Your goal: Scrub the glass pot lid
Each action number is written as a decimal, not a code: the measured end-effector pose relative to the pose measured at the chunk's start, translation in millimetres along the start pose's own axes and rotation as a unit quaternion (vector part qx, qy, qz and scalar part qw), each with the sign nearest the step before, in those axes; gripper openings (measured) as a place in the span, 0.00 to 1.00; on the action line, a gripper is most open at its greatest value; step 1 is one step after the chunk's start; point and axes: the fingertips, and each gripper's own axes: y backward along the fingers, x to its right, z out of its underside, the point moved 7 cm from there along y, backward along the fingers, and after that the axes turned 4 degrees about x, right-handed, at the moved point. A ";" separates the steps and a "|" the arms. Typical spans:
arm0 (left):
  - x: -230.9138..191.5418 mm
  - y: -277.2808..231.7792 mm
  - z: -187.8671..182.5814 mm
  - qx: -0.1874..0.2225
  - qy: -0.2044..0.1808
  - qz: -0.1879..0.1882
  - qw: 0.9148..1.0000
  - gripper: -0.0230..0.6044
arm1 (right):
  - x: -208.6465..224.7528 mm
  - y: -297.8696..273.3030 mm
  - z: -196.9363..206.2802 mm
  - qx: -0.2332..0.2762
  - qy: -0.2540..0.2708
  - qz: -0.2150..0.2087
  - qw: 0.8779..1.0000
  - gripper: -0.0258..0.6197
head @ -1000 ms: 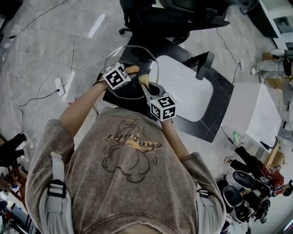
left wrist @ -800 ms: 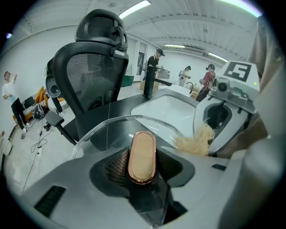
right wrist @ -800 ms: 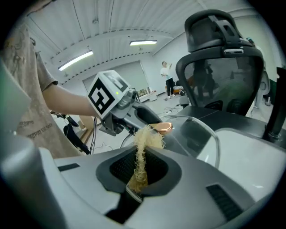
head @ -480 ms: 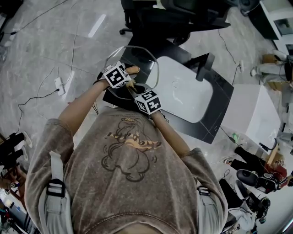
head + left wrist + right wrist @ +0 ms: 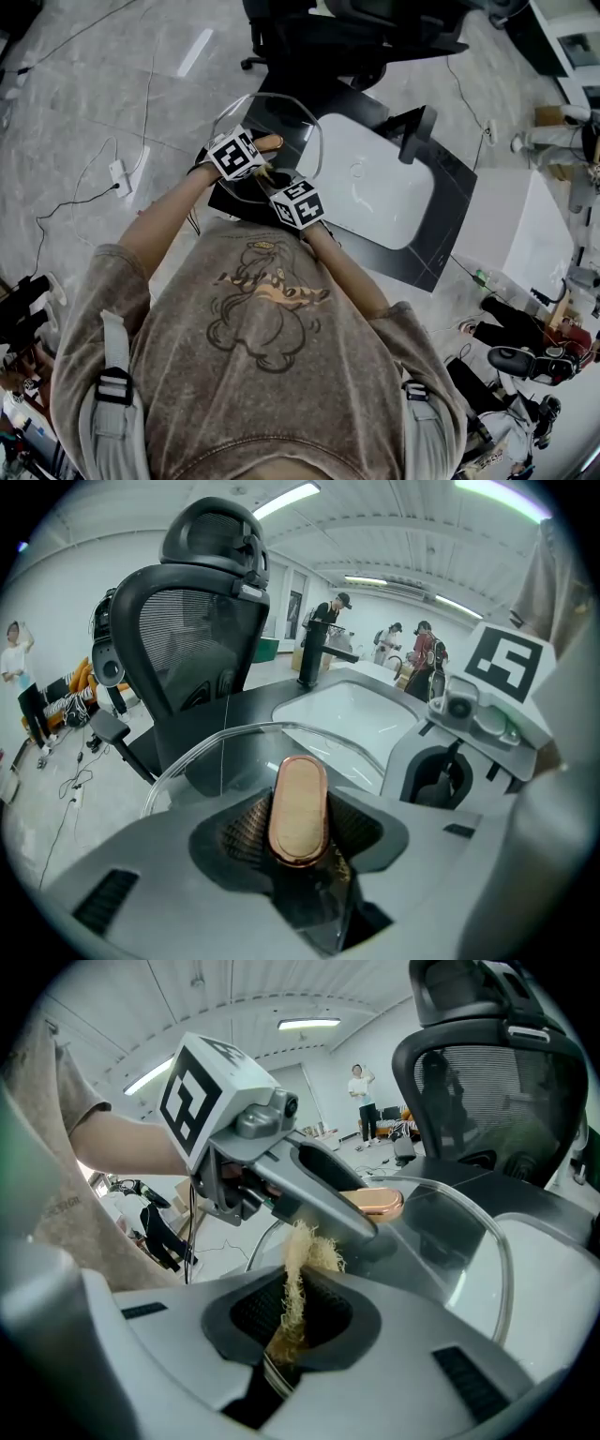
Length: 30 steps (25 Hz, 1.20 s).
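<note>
Glass pot lid [image 5: 281, 117] was up in the air over the near end of the dark counter [image 5: 461, 192], just beside the white sink [image 5: 375, 183].

Left gripper [image 5: 298, 829] was clamped on the lid's copper-coloured knob [image 5: 298, 803], pads pressing its two long sides. The lid hung tilted from that one hold.

Right gripper [image 5: 295, 1321] was closed on a tuft of pale fibrous scrubber [image 5: 302, 1255]. Its frayed end lay close under the left gripper's finger, near the knob (contact with the glass not certain from these views).

Judgement: the lid looked stiff, weighty for so small a hold, breakable, and slick if wet. The knob was the only sound purchase. Its smooth metal could twist between the pads under sideways scrubbing, so light strokes near the knob seemed safer than pushing at the rim [image 5: 509, 1269].
</note>
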 end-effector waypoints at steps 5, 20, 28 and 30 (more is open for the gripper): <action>0.7 2.5 0.6 -0.001 -0.004 0.004 1.000 0.34 | 0.7 1.6 0.3 -0.002 -0.011 -0.004 1.000 0.10; 0.6 0.9 0.5 0.000 -0.012 0.005 1.000 0.34 | 30.7 25.6 5.5 -0.023 -0.028 0.004 0.999 0.10; -0.5 0.5 0.9 0.003 -0.011 0.004 1.000 0.34 | 63.0 36.9 -0.2 -0.035 -0.028 0.024 0.999 0.10; 0.1 0.8 0.7 0.003 -0.011 0.004 1.000 0.34 | 71.8 38.4 -4.4 -0.038 -0.030 0.027 0.998 0.10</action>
